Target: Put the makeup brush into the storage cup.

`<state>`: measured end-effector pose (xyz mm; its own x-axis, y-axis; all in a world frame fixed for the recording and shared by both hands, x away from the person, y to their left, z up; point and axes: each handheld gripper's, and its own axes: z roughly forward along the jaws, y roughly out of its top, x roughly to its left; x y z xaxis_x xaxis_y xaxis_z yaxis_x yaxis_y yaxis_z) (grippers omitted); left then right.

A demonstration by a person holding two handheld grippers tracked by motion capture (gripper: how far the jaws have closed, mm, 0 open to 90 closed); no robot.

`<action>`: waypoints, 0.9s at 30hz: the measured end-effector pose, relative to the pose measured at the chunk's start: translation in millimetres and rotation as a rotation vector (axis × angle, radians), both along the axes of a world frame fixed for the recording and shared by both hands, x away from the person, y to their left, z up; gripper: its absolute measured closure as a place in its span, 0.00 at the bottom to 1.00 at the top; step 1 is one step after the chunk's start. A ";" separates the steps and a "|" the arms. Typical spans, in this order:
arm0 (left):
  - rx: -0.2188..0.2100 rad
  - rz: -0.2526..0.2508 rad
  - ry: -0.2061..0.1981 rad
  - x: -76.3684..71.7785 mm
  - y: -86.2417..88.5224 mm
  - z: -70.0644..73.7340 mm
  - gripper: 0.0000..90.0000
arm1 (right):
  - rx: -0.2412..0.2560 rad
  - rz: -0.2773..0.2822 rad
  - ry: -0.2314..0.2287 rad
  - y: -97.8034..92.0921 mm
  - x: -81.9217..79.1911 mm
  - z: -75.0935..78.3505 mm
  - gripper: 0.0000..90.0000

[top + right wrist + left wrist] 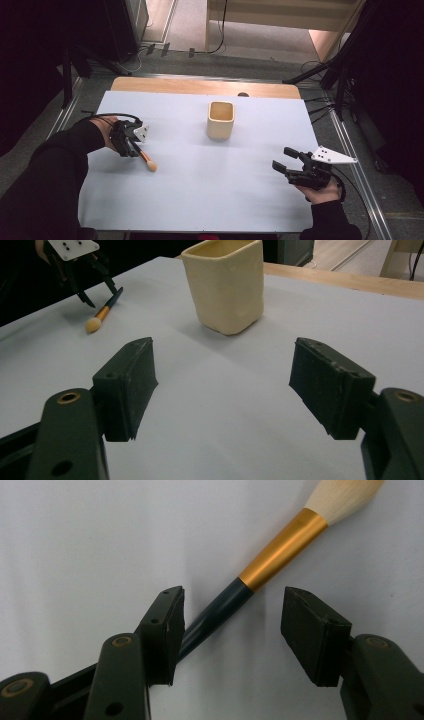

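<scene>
On the pale lilac-grey sheet covering the wooden table, the black left gripper stands with its jaws spread wide around a make-up brush with a dark glossy handle, gold metal ferrule and soft cream bristles; one flat pad touches the handle and the other stands clear. The brush lies flat near the table's left edge. The black right gripper, also wide open and holding nothing, hovers near the right edge, facing a squarish cream ceramic cup standing upright toward the far edge.

Brush tip cropped (handle end perhaps hidden)
</scene>
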<state>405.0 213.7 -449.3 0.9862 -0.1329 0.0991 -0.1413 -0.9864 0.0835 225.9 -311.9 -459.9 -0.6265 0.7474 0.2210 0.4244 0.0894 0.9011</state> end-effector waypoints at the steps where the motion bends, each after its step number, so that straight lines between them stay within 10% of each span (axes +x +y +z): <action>1: -0.001 -0.003 -0.004 -0.1 0.0 -0.4 0.49 | -0.001 0.001 0.001 -0.1 0.1 0.0 0.30; 27: 0.024 -0.069 0.011 -3.9 -3.2 -12.4 0.79 | 0.000 -0.007 0.005 -1.6 0.2 -0.2 0.31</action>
<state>401.1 210.5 -461.8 0.9755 -0.2031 0.0839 -0.2086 -0.9760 0.0620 226.0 -313.5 -460.1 -0.6203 0.7517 0.2242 0.4293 0.0861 0.8990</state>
